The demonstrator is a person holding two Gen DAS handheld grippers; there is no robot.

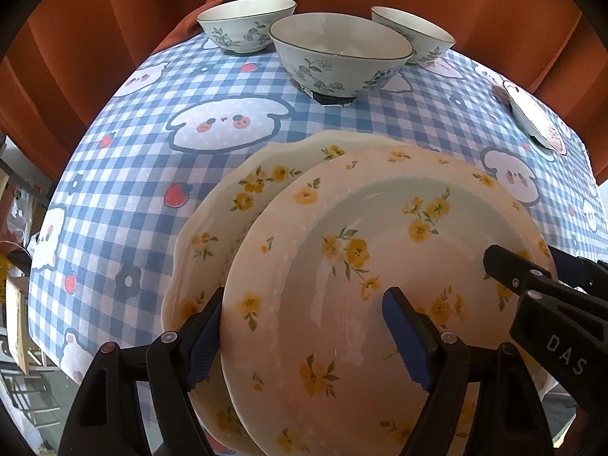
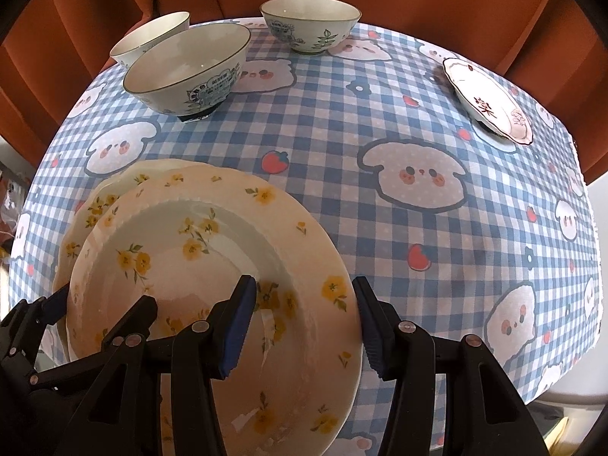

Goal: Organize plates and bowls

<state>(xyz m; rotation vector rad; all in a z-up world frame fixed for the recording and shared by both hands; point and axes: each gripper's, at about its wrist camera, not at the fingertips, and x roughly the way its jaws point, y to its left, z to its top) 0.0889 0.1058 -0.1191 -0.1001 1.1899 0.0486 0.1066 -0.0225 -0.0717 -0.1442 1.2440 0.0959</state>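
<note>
Three white ceramic bowls with blue-green floral prints [image 1: 340, 51] [image 1: 245, 24] [image 1: 414, 34] are visible. Two cream plates with yellow flowers [image 1: 380, 266] [image 1: 228, 205] are stacked. One small white scalloped plate [image 2: 490, 102] sits apart.

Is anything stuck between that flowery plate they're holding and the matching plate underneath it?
Nothing visible. The top plate sits offset over the lower plate, with no object showing between them.

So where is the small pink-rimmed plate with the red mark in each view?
Left wrist view: small pink-rimmed plate lies at the far right edge, seen nearly edge-on.
Right wrist view: the plate lies at upper right, its face visible.
Shared landmark: the nearest bowl, on a dark base.
</note>
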